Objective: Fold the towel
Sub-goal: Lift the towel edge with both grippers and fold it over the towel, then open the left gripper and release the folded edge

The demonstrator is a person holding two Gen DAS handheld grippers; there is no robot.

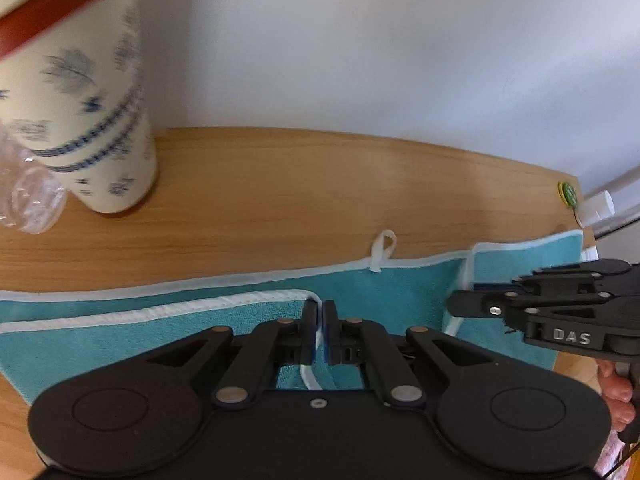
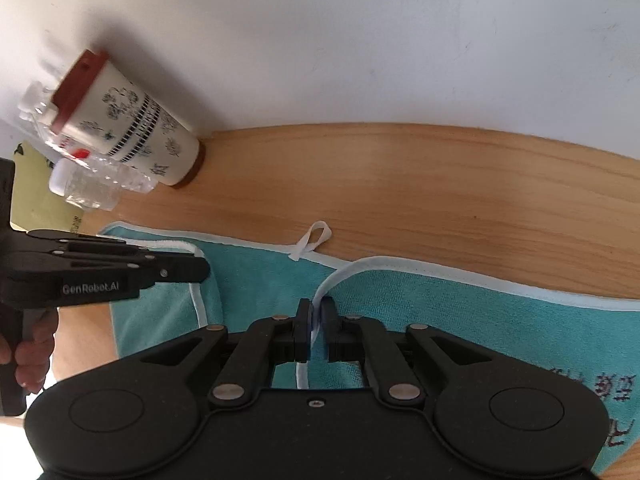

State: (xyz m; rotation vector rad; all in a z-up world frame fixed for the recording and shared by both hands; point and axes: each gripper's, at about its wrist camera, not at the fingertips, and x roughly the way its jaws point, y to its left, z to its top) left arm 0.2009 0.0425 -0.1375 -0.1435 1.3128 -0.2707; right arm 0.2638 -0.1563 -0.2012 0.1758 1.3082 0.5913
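My left tongs (image 1: 319,330) are closed on the white-piped hem of the teal towel (image 1: 360,292), and my right tongs (image 2: 316,330) are pinched the same way on the pale hem of the other lifted flap, so each side holds only a thin edge while the rest of the towel lies spread on the wooden counter (image 1: 280,200). The main risk, as I judge it, is that so narrow a bite slips out if I pull the two flaps unevenly, letting one corner drop and leaving a crooked fold. The small hanging loop (image 1: 383,250) on the far hem could also get tucked under. On my left stands a patterned cup (image 1: 92,120) with crinkled clear plastic (image 1: 32,196) just beside it; a wide swing that way could knock the cup over.
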